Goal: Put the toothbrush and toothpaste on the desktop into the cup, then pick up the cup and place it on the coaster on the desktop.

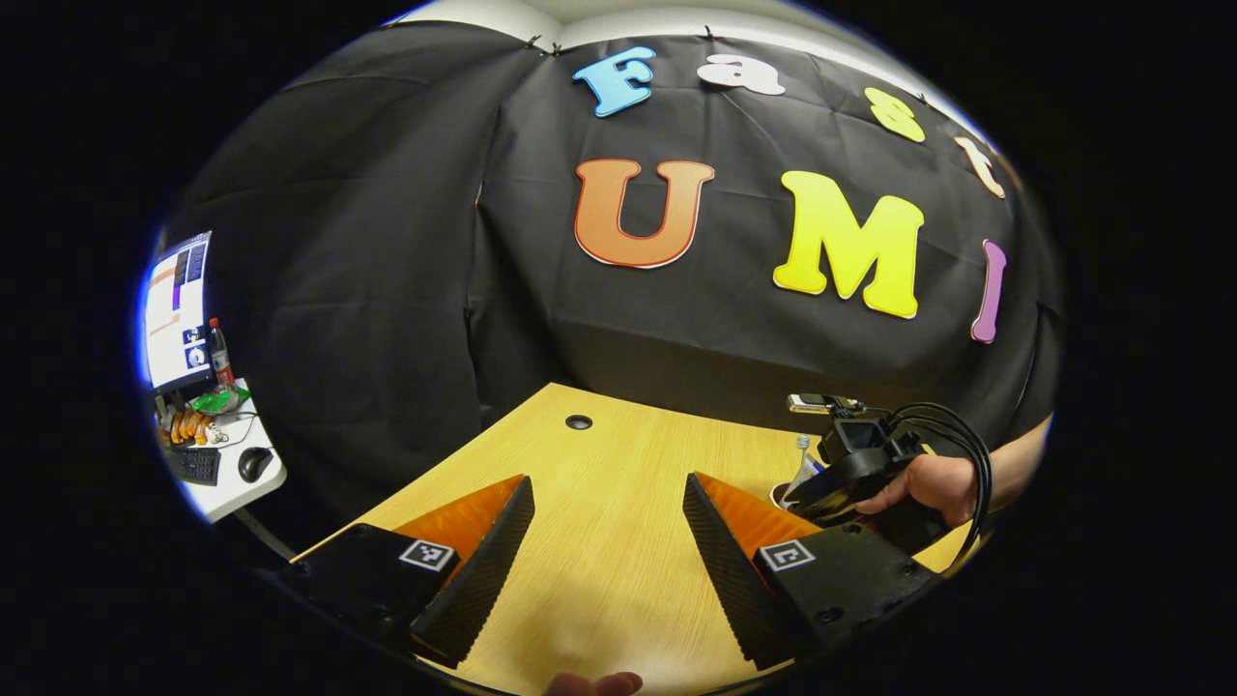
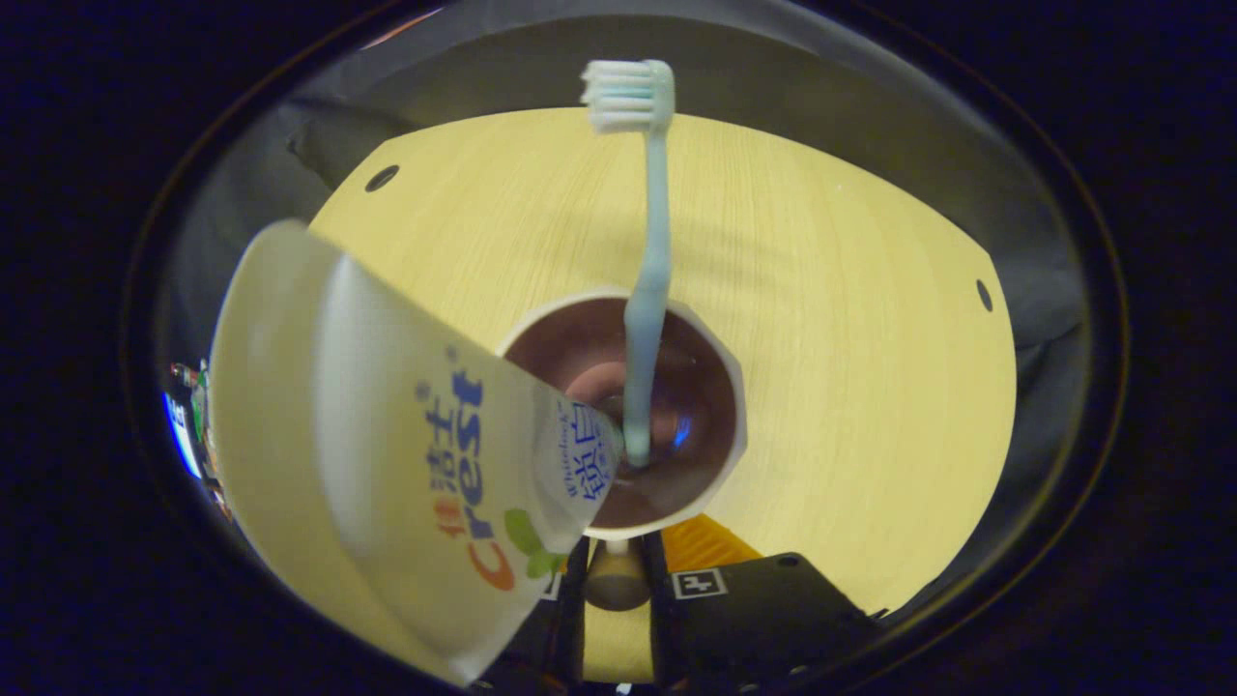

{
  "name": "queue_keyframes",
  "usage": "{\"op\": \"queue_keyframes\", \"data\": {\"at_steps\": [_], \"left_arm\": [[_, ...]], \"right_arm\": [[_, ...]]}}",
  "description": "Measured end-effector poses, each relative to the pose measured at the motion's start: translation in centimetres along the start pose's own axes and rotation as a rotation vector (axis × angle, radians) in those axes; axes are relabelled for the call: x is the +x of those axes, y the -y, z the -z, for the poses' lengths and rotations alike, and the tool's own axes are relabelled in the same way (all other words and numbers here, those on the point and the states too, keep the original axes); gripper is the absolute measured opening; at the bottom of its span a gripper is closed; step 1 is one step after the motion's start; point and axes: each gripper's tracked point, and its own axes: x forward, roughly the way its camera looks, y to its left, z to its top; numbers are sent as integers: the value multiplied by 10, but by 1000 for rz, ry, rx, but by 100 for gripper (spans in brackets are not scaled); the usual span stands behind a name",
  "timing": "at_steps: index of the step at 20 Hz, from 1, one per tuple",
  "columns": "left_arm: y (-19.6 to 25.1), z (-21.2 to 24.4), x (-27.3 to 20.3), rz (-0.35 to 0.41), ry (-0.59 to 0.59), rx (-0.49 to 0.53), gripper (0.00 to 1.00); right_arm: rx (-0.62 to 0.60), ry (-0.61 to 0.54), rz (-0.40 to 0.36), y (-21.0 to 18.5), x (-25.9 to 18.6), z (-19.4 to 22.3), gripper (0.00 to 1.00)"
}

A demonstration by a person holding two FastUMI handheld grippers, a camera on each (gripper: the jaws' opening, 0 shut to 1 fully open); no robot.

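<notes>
In the right gripper view I look straight down into the cup (image 2: 710,454), white outside and dark inside. A pale toothbrush (image 2: 649,280) stands in it, bristles up. The white toothpaste tube (image 2: 387,464) leans out of it to the left, close to the camera. My right gripper (image 2: 616,565) is shut on the cup's handle (image 2: 617,578) at its near rim. In the left gripper view my left gripper (image 1: 607,503) hangs open over bare wooden table (image 1: 599,570). To its right a hand holds the right gripper (image 1: 855,474), with the cup's rim (image 1: 779,496) and the toothbrush head (image 1: 802,443) beside it.
The table has cable holes (image 1: 579,421) (image 2: 382,178) (image 2: 983,295) near its edges. A small device (image 1: 819,401) lies at the far edge by the black cloth wall. A side desk (image 1: 227,474) with monitor, keyboard and mouse stands far left.
</notes>
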Motion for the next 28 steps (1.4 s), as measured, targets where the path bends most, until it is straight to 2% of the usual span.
{"op": "queue_keyframes", "data": {"at_steps": [2,6,7,12,17,28], "left_arm": [[5,1,1,12,-4,3,98],[10,3,3,23,-18,3,98],[15,2,3,27,-19,7,98],[26,-6,6,35,5,62,98],[48,-12,9,63,-3,85,98],[138,-46,-7,212,62,98,98]], "right_arm": [[-16,7,-7,-3,-2,2,39],[6,27,-13,-2,-10,5,87],[13,36,-21,-3,-15,6,92],[35,84,-3,10,-35,18,94],[58,125,-4,33,-69,50,95],[135,466,105,127,-176,68,95]]}}
